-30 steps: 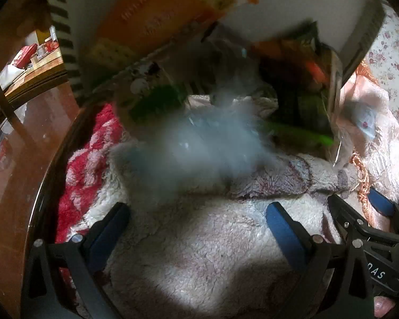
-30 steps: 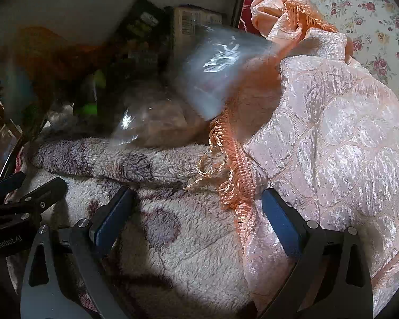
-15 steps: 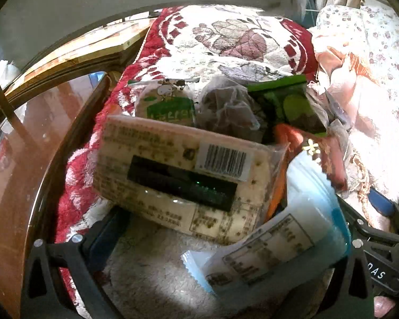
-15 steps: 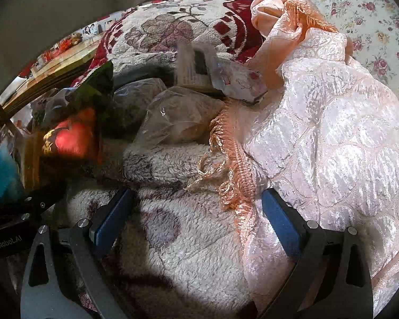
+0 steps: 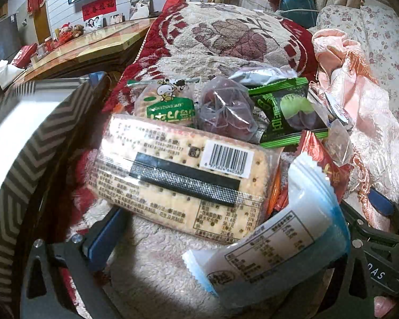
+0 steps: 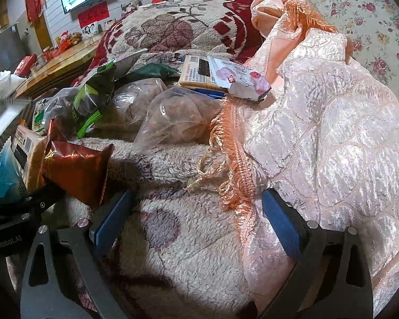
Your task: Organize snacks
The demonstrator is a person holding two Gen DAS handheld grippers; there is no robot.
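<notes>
Both grippers, left (image 5: 199, 242) and right (image 6: 196, 220), sit wide open holding nothing. Snacks lie in a messy heap on the blanket (image 6: 178, 239): crackers (image 5: 178, 175) near, green pack (image 5: 287, 111) far. Looks like sorting hasn't started, everything left.

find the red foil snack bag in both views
Left wrist: red foil bag at right of centre, half hidden behind the blue-and-white packet.
Right wrist: lower left, on the fleecy blanket.
Shared landmark: green packet.
</notes>
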